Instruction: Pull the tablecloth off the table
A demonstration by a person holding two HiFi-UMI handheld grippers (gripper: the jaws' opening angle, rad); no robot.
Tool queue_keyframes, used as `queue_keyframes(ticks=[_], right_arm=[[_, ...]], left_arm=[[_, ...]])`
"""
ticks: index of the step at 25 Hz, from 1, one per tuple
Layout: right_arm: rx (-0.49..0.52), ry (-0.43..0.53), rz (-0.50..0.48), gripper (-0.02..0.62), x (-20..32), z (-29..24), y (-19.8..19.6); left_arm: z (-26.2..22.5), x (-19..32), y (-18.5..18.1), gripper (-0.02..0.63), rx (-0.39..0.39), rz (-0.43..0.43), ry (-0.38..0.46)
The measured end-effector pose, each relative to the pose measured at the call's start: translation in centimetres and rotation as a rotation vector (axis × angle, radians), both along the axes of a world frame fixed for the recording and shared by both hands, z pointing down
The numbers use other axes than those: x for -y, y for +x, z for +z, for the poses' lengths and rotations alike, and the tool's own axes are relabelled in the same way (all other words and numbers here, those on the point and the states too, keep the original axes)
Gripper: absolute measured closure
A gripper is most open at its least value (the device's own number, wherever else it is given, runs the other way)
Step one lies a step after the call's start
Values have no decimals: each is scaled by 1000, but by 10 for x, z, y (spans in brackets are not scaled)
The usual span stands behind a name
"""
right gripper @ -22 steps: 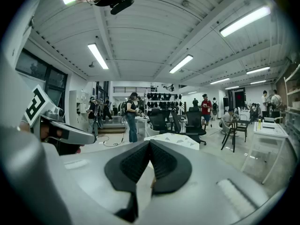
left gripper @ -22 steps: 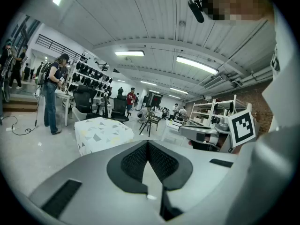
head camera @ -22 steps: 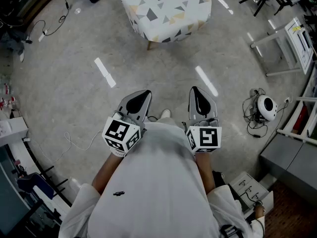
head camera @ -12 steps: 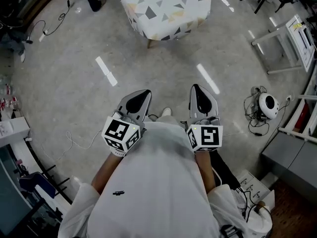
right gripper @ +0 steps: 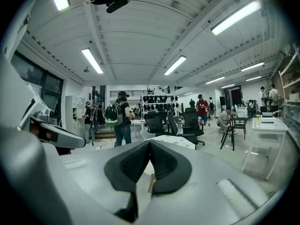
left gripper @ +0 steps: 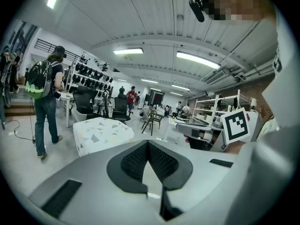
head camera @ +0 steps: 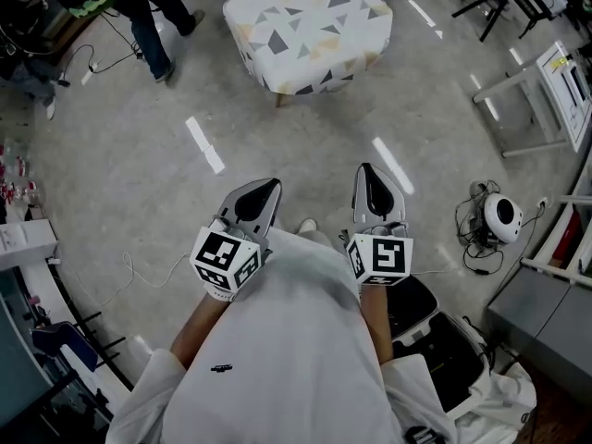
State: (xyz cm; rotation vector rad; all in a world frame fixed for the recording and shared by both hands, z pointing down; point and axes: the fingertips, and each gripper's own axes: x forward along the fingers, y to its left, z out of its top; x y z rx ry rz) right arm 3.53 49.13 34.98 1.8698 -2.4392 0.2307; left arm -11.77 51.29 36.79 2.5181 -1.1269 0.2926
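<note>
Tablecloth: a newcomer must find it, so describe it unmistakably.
Look across the grey floor at the head view's top. The tablecloth drapes a low table there, right of the standing person. Only it is white with grey and yellow triangles.

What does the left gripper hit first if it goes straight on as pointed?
Likely the tablecloth, toward its right side; only floor lies between. The left gripper tilts slightly down, so it may meet floor first; depth unclear.

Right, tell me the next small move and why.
Probably step forward to the table: its tablecloth sits across the floor, well beyond the left hand-held gripper and the right hand-held gripper, both shut, empty and held close to the body.
</note>
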Motion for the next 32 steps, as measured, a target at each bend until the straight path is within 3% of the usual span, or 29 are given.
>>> queue_keyframes(ticks=[5,12,18,25,32], right_arm=[[32,-27,-8,584,25,10,9],[19,-78,-21,584,83,34,18],[-13,-125,-4,584,177,48,34],[-37,-168,5,584,307,38,33],[-41,-141,40,584,404,17,30]], left_arm=[[8,23,14,600,6,-7,-23],[27,95,25,600,-4,-10,-54],[42,198,39,600,-16,16,-99],[26,337,44,600,-24,68,-99],[11,440,42,600,-20,96,-73]])
